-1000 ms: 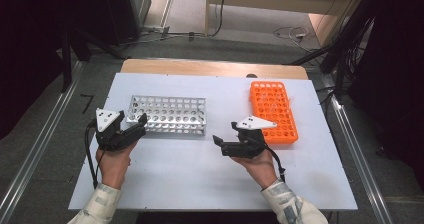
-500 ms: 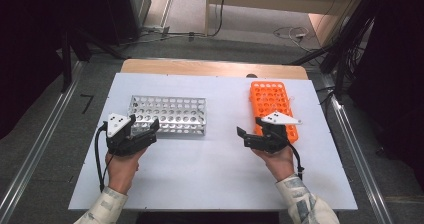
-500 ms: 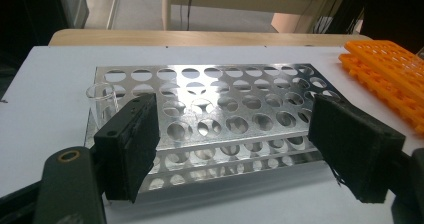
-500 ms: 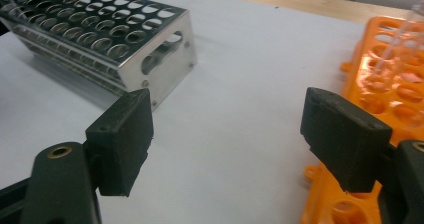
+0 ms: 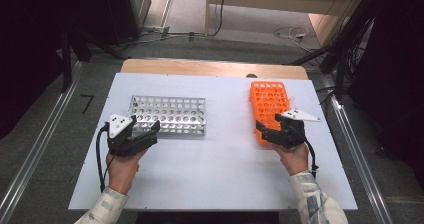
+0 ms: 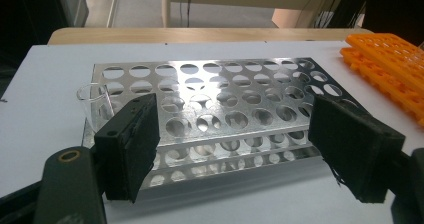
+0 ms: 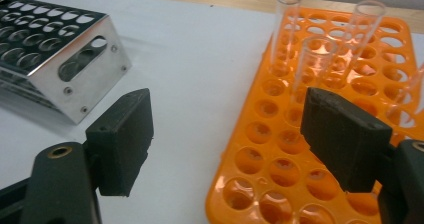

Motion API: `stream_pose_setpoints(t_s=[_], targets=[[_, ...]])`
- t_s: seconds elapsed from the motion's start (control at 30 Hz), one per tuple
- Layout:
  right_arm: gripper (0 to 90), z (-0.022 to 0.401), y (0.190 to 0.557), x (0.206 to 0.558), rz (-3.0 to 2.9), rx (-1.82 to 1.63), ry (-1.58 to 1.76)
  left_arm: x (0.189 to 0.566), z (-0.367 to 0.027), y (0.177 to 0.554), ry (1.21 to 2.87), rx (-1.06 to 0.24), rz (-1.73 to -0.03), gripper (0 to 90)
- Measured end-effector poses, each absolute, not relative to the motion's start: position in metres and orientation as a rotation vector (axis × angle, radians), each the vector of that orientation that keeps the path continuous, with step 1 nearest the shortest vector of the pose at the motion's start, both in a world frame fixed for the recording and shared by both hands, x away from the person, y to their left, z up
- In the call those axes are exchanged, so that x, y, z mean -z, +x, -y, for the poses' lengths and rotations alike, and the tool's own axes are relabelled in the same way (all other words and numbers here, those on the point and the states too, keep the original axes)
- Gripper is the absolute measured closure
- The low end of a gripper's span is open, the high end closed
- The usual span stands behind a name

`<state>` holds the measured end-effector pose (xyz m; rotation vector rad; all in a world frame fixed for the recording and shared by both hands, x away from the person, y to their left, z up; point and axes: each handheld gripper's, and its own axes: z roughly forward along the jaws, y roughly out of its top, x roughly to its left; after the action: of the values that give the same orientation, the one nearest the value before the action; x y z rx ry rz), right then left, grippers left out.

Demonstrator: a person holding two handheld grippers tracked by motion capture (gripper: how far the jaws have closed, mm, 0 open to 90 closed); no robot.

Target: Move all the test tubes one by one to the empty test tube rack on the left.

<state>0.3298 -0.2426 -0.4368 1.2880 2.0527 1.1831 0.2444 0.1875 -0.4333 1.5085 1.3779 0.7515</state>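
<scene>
A silver metal rack (image 5: 170, 115) with many round holes lies left of centre on the white table (image 5: 220, 174). One clear tube (image 6: 95, 101) stands at its near left corner. My left gripper (image 5: 152, 133) sits at the rack's near left corner, jaws open with nothing between the pads (image 6: 232, 134). An orange rack (image 5: 270, 104) lies on the right with a few clear glass tubes (image 7: 312, 69) standing in it. My right gripper (image 5: 262, 133) is at the orange rack's near left edge, open (image 7: 227, 129) and low over its holes, short of the tubes.
A wooden board (image 5: 215, 68) edges the table's far side. Metal rails (image 5: 35, 154) run along both sides of the table on the floor. Cables (image 5: 290, 34) lie on the floor beyond the table. White table surface lies between the two racks.
My right gripper has moved to the right, from the middle of the table to the orange rack's near edge. The left gripper has barely shifted at the metal rack.
</scene>
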Motion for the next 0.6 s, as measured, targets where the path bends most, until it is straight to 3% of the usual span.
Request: stream_pose_setpoints(t_s=[0.33, 0.6], targets=[[24.4, 0.251, 0.348, 0.452, -1.984, -1.133, 1.338, 0.433, -0.185, 0.244, 1.517, -0.752, -1.373, 20.3], [41.9, 0.255, 0.362, 0.460, -1.937, -1.141, 1.370, 0.435, -0.184, 0.244, 1.526, -0.749, -1.369, 20.4]])
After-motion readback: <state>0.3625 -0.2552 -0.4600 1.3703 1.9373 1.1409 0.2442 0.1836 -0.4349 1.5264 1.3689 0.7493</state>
